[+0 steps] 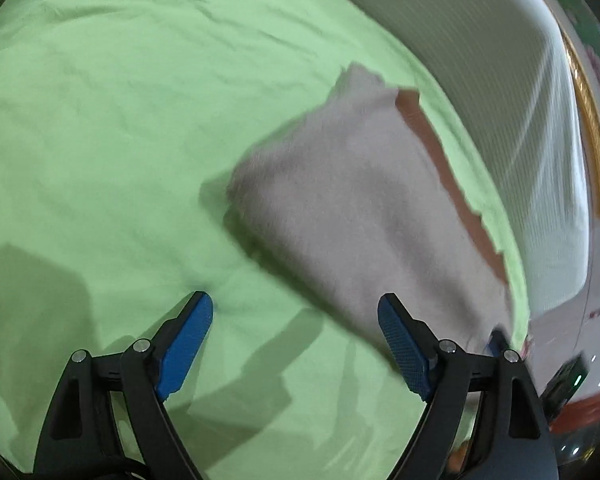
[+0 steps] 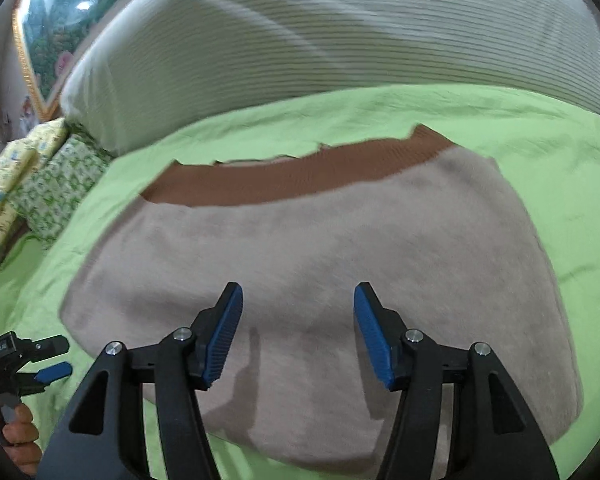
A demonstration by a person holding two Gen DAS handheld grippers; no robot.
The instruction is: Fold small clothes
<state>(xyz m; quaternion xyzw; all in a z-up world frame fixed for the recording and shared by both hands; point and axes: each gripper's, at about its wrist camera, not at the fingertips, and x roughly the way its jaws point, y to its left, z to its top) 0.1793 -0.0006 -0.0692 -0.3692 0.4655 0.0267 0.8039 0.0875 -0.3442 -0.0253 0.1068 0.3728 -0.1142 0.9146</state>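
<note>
A small beige fleece garment (image 2: 320, 256) with a brown ribbed band (image 2: 300, 176) along its far edge lies folded on the green sheet (image 2: 500, 120). My right gripper (image 2: 298, 320) is open and empty, hovering just above the garment's near part. My left gripper (image 1: 296, 332) is open and empty over bare sheet, with the garment (image 1: 360, 200) ahead and to its right. The left gripper also shows at the lower left of the right wrist view (image 2: 48, 360), to the left of the garment.
A white striped pillow or bolster (image 2: 340, 40) lies along the far side of the bed. Yellow and green patterned cushions (image 2: 40, 184) sit at the left. A gold-framed picture (image 2: 44, 32) hangs behind. The green sheet (image 1: 120, 120) spreads wide to the left.
</note>
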